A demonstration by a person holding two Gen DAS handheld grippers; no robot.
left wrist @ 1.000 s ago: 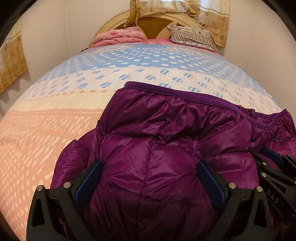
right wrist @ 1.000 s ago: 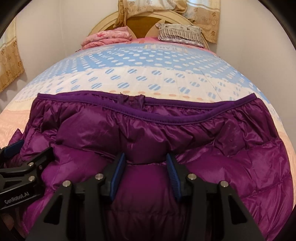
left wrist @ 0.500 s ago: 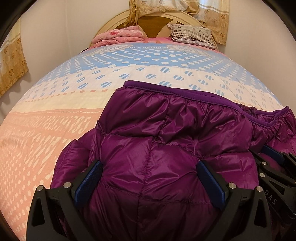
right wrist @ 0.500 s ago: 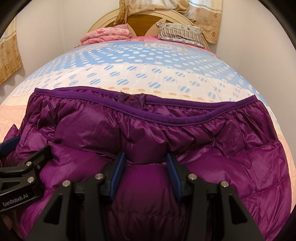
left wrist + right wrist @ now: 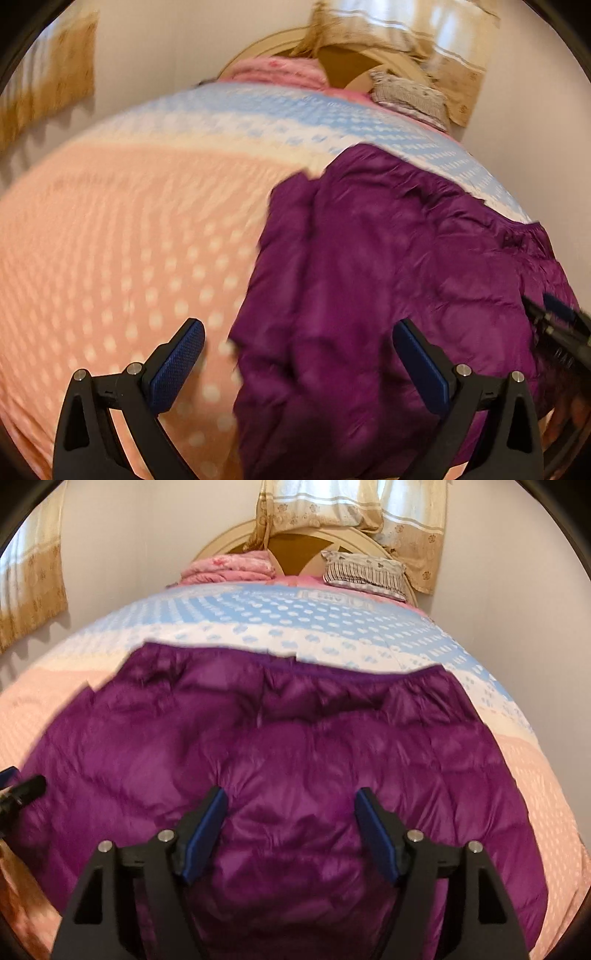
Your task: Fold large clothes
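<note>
The bed [image 5: 369,627], covered by a dotted spread banded in blue, white and peach, carries the quilted purple down jacket [image 5: 295,746]. The jacket lies flat across the near half of the spread, its gathered hem band toward the headboard, and it is already doubled into a broad rectangular bundle.

Compared with half a second ago, your two tools have changed position and opening. The left tongs [image 5: 299,365] were centred over the padded fabric with both blue pads over the jacket; they now sit further left, so that the left pad hangs over bare peach spread and only the right pad overlaps the jacket's left edge. They stand wide apart and hold nothing. The left view is blurred by motion, so fine contact cannot be confirmed.

The right tongs [image 5: 291,838] were narrowly set, pinching a ridge of the fabric. They now stand clearly wider, and the fabric between the pads lies flat rather than bunched. Treat this as a release: they are parted and grip nothing.

Both tools are therefore free of the garment. Judge the current fold as laid down. The left tool's shift toward the jacket's left edge suggests the next grasp point lies there, for folding that side inward.
</note>
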